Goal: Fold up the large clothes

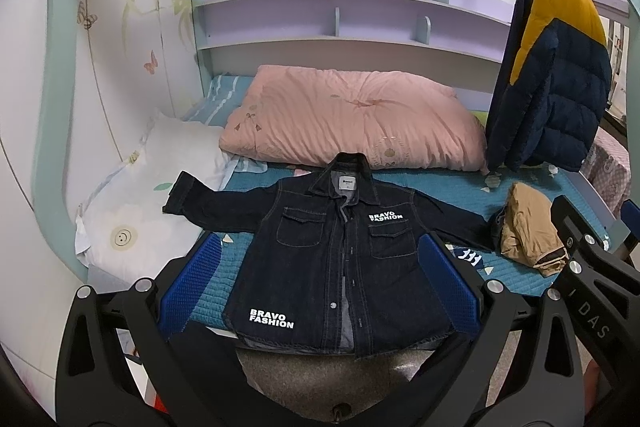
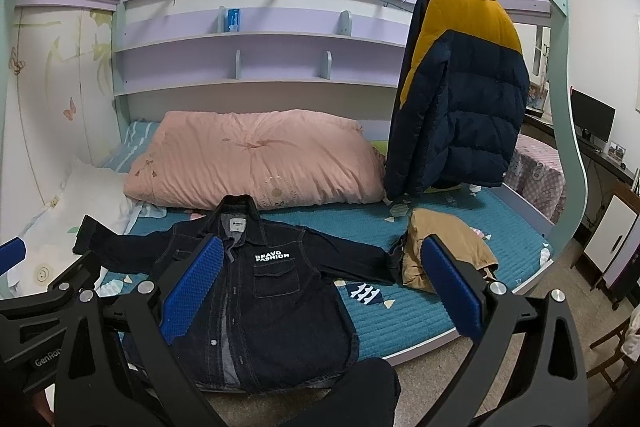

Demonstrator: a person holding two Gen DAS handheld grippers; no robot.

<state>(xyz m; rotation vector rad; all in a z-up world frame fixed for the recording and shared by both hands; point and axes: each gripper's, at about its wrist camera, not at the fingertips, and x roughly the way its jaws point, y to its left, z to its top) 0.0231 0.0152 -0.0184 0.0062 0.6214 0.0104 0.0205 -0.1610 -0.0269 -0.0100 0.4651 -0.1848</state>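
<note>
The left tool is spread wide and holds nothing; its two blue pads frame the lower half of a dark denim jacket lying straight ahead of it and a little below. The right tool is likewise wide and empty, and the jacket sits ahead of it toward its left finger, whose pad overlaps the jacket's chest in the view. Neither tool touches the cloth.

The jacket lies flat and face up on the bed, collar away from the tools, hem at the near edge of the mattress, both sleeves stretched out to the sides. Beyond the right tool's right finger, a bundled tan garment rests against the end of the jacket's sleeve. Farther out, behind the collar, lies a pink quilt. To the left of the left tool a white pillow lies beside the other sleeve. A navy and yellow puffer coat hangs above the bed, past the tan garment.
</note>
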